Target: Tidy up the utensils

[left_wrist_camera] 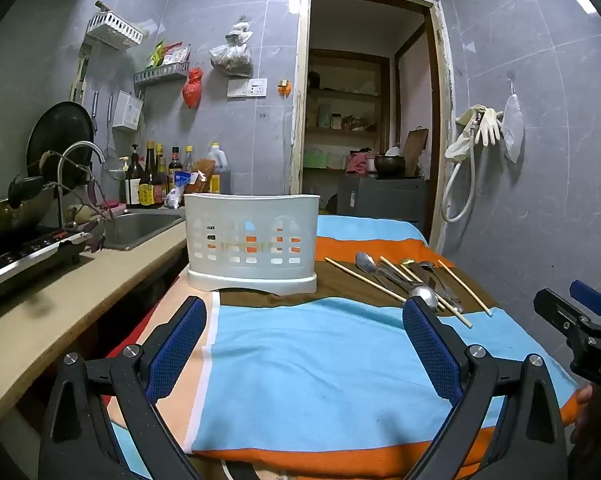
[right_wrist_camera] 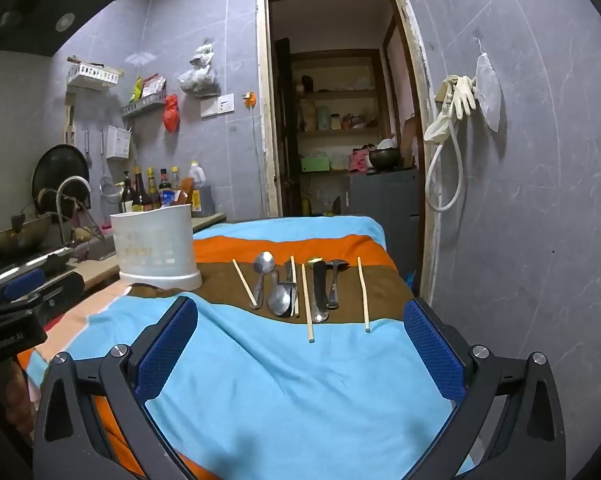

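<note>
A white slotted utensil holder (left_wrist_camera: 251, 243) stands on a striped cloth; it also shows in the right wrist view (right_wrist_camera: 155, 242). Metal spoons (right_wrist_camera: 280, 298), dark-handled utensils (right_wrist_camera: 320, 284) and several wooden chopsticks (right_wrist_camera: 307, 304) lie in a loose row on the brown stripe, right of the holder. In the left wrist view the same pile (left_wrist_camera: 410, 280) lies ahead and to the right. My left gripper (left_wrist_camera: 304, 320) is open and empty, facing the holder. My right gripper (right_wrist_camera: 300, 320) is open and empty, just short of the utensils.
The striped cloth (right_wrist_camera: 284, 380) covers a table. A counter with a sink (left_wrist_camera: 140, 228), tap, wok and sauce bottles (left_wrist_camera: 152, 176) runs along the left. An open doorway (left_wrist_camera: 364, 120) lies behind. The right gripper's body (left_wrist_camera: 580, 328) shows at the left view's right edge.
</note>
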`<act>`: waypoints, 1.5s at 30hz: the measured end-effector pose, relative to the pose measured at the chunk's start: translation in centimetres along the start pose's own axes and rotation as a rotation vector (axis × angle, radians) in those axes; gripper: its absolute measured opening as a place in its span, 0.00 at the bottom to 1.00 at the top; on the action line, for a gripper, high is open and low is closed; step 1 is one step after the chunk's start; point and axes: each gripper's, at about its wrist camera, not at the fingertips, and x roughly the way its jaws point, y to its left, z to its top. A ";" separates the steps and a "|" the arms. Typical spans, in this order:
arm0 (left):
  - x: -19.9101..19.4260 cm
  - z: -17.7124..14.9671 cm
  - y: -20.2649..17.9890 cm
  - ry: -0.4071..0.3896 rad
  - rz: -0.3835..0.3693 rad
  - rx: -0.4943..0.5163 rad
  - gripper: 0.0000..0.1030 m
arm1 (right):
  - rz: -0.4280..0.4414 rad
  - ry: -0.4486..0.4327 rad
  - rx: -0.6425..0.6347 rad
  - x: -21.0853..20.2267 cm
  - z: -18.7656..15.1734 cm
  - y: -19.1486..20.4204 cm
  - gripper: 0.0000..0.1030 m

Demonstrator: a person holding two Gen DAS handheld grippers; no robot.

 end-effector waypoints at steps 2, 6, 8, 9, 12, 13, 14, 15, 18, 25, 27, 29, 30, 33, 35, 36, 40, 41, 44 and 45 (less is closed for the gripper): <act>0.0 0.0 0.0 0.000 0.001 -0.001 0.93 | 0.002 -0.004 0.000 0.0 0.0 0.0 1.00; 0.2 0.0 0.1 0.009 -0.003 -0.010 0.93 | 0.002 -0.005 0.003 -0.1 0.0 -0.1 1.00; 0.2 0.1 0.1 0.011 -0.005 -0.012 0.93 | 0.002 -0.005 -0.005 0.0 0.0 0.0 1.00; 0.3 0.1 0.1 0.012 -0.006 -0.012 0.93 | 0.002 -0.004 -0.005 0.0 0.0 0.0 1.00; 0.2 0.4 0.6 0.005 0.000 -0.009 0.93 | 0.001 -0.004 -0.004 -0.2 0.0 -0.1 1.00; 0.2 0.4 0.7 0.005 0.000 -0.009 0.93 | 0.002 -0.004 -0.004 -0.3 0.0 -0.1 1.00; 0.3 0.5 0.8 0.006 0.000 -0.010 0.93 | 0.003 -0.002 -0.004 0.0 0.0 -0.1 1.00; 0.3 0.5 0.9 0.007 -0.001 -0.011 0.93 | 0.003 -0.003 -0.004 0.0 0.0 -0.2 1.00; 0.1 0.2 0.4 0.003 0.001 -0.006 0.93 | 0.003 -0.002 -0.005 -0.1 -0.1 0.2 1.00; 0.1 0.2 0.3 0.005 0.000 -0.005 0.93 | 0.003 -0.001 -0.005 0.0 -0.1 0.1 1.00; 0.1 0.3 0.4 0.005 0.000 -0.006 0.93 | 0.005 -0.001 -0.004 0.0 -0.2 0.1 1.00; 0.1 0.1 0.4 0.005 0.001 -0.004 0.93 | 0.005 -0.002 -0.005 0.0 -0.2 0.2 1.00; 0.1 0.1 0.4 0.005 0.002 -0.004 0.93 | 0.004 0.000 -0.005 0.0 -0.1 0.1 1.00; 0.1 0.1 0.4 0.005 0.000 -0.004 0.93 | 0.004 0.000 -0.003 0.0 -0.2 0.1 1.00; 0.1 0.1 0.4 0.006 0.001 -0.003 0.93 | 0.004 0.001 -0.004 0.0 -0.2 0.1 1.00; 0.1 0.1 0.4 0.007 0.000 -0.003 0.93 | 0.004 0.000 -0.003 0.0 -0.2 0.1 1.00; 0.1 0.1 0.3 0.005 0.001 -0.002 0.93 | 0.004 0.001 -0.003 0.0 -0.3 0.2 1.00; 0.1 0.1 0.4 0.005 0.001 -0.002 0.93 | 0.003 0.001 -0.004 0.1 -0.3 0.1 1.00; 0.1 0.1 0.4 0.005 0.004 -0.002 0.93 | 0.004 0.002 -0.003 0.1 -0.3 0.2 1.00; 0.1 0.1 0.3 0.005 0.004 -0.001 0.93 | 0.004 0.002 -0.003 0.1 -0.3 0.2 1.00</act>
